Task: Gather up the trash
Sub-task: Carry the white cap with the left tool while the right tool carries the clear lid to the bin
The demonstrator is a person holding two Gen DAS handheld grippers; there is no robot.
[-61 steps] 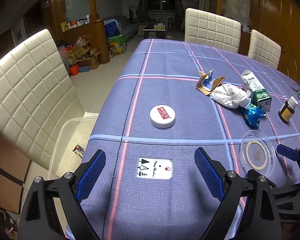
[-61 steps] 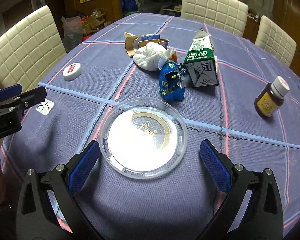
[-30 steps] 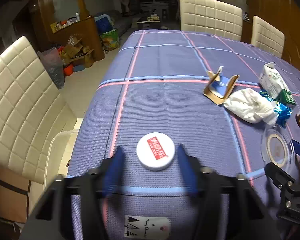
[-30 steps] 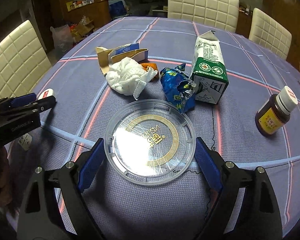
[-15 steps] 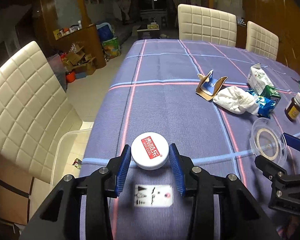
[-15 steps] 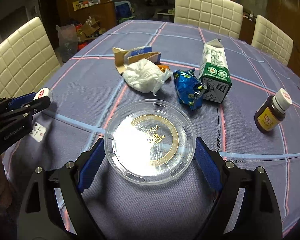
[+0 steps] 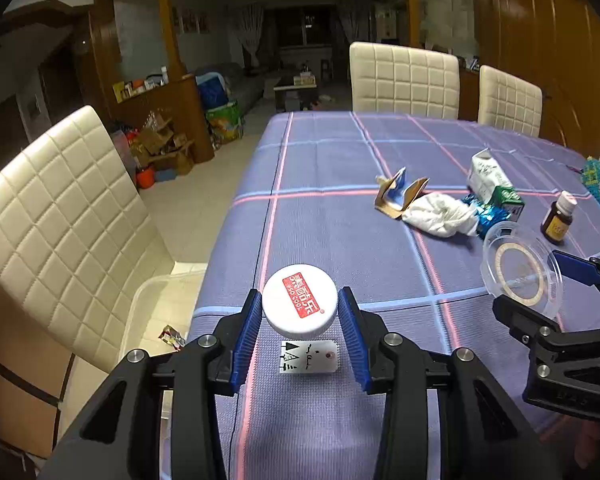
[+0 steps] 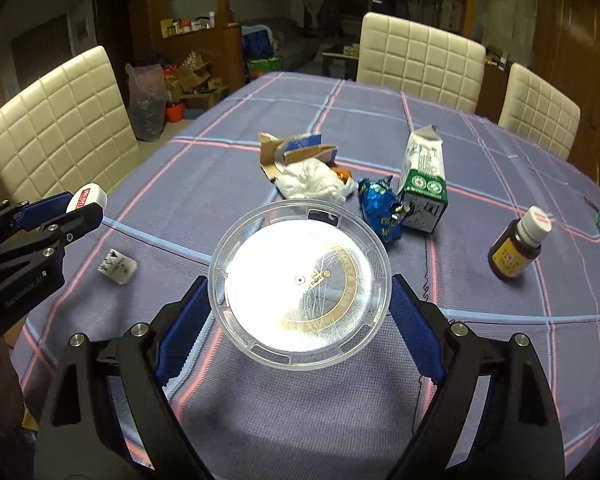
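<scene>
At the far left, a cream quilted chair stands beside the tabletop, and a clear plastic bin sits on the seat just below the tabletop's left edge, with a scrap of wrapper in it. The left tool is closed partway on a white round cap with a red label; its blue pads press both sides of the cap, which is lifted clear of the purple plaid cloth. Directly beneath the cap, a small white tag lies flat on the cloth.

Farther right, toward the middle of the tabletop, the rest of the trash lies in a cluster: a torn cardboard box, a crumpled white tissue touching it, a blue foil wrapper just beside that, and a green-and-white carton standing upright against the wrapper. Nearer, the right tool is spread wide and grips a clear round lid with a gold ring by its rim; the lid is tilted and raised off the cloth. At the right, a small brown bottle with a white cap stands apart from the cluster.
</scene>
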